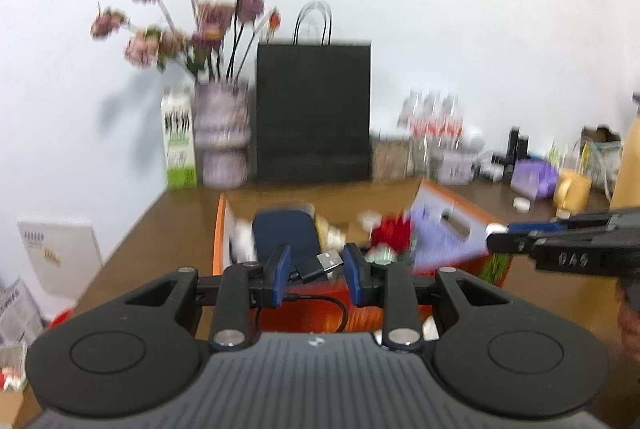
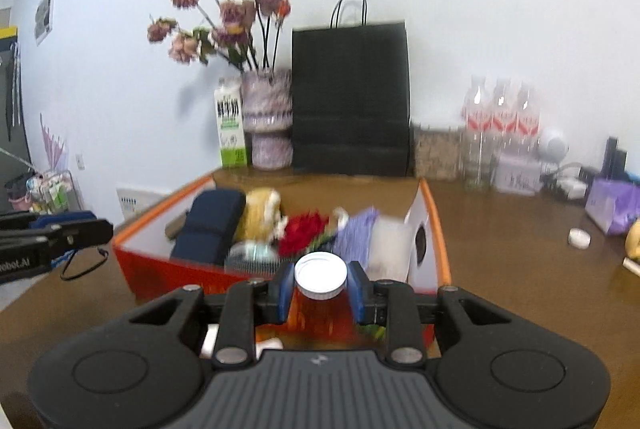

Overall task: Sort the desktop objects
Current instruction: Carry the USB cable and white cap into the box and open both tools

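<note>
- Holding a black USB cable (image 1: 320, 265) by its plug, your left gripper (image 1: 316, 275) sits low centre of its view, fingers closed loosely on it; it is light and floppy, so its tail will dangle.
- Your right gripper (image 2: 320, 287) clamps a white-capped bottle (image 2: 320, 277) before the orange box (image 2: 152, 269); it is rigid and likely slippery, so grip below the cap.
- Only "obot.AI" is legible, at the right view's left edge.

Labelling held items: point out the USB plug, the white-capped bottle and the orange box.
USB plug (image 1: 329, 261), left wrist view: on its metal connector shell.
white-capped bottle (image 2: 320, 275), right wrist view: on the top of its white cap.
orange box (image 2: 158, 274), right wrist view: on its near outer wall, left part.
</note>
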`<state>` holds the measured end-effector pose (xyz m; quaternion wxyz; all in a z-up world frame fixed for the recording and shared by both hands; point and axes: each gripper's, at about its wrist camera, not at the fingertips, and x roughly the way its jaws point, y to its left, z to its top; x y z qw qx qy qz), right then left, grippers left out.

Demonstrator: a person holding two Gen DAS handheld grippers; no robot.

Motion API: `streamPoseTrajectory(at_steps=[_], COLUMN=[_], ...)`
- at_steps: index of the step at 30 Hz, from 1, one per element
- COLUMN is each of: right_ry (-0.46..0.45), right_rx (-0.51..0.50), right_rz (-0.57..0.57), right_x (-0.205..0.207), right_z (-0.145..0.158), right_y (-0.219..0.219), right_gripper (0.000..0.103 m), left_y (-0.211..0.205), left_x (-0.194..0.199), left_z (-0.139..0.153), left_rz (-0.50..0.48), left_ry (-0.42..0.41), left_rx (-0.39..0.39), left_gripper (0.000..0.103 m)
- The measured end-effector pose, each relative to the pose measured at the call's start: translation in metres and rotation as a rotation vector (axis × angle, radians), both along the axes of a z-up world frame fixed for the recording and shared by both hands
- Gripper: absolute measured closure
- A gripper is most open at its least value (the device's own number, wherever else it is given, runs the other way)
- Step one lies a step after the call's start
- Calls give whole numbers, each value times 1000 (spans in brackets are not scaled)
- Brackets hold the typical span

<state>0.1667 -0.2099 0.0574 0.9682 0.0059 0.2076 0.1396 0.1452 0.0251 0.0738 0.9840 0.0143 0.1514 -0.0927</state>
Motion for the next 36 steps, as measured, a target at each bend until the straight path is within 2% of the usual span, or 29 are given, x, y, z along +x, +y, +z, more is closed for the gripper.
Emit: streamPoseTrajectory(at_steps=[5,10,16,18,21,25,32,33,34,35,36], right_ry=[-50,-45,-29,-29,-8,0,0,-3,-5,-6,-13], right_rx=[15,31,48,55,57,10,11,13,15,19,25], right_rz=[-8,-17,-28,-25,-7,-20,-30,-35,-40,-45,-50], right_x=[17,51,96,110,121,124,119,119,118,117,115], right_z=[22,27,14,7,-12,-26,-31,-30,-30,-29,-28], right_y=[1,7,17,18,16,19,19,18,17,16,15], right_gripper=[76,76,76,76,76,76,75,74,61,37,30], left_y=[-10,-23,-41,-44,-48,-45,-52,-53,-54,-54,-55], left_x=[25,64,116,130,139,148,143,143,141,139,137], left_z=[25,28,7,-6,-25,-39,-43,-42,-42,-42,-40], left_rz=[-2,-1,12,46,66,75,74,76,78,81,101], left_ry=[-72,-58,-9,-30,-23,27,-9,-13,-23,-31,-40], left_rx=[-31,-72,-78,-78,-6,-1,38,42,48,52,56], left_gripper=[74,74,74,74,73,73,72,70,64,46,30])
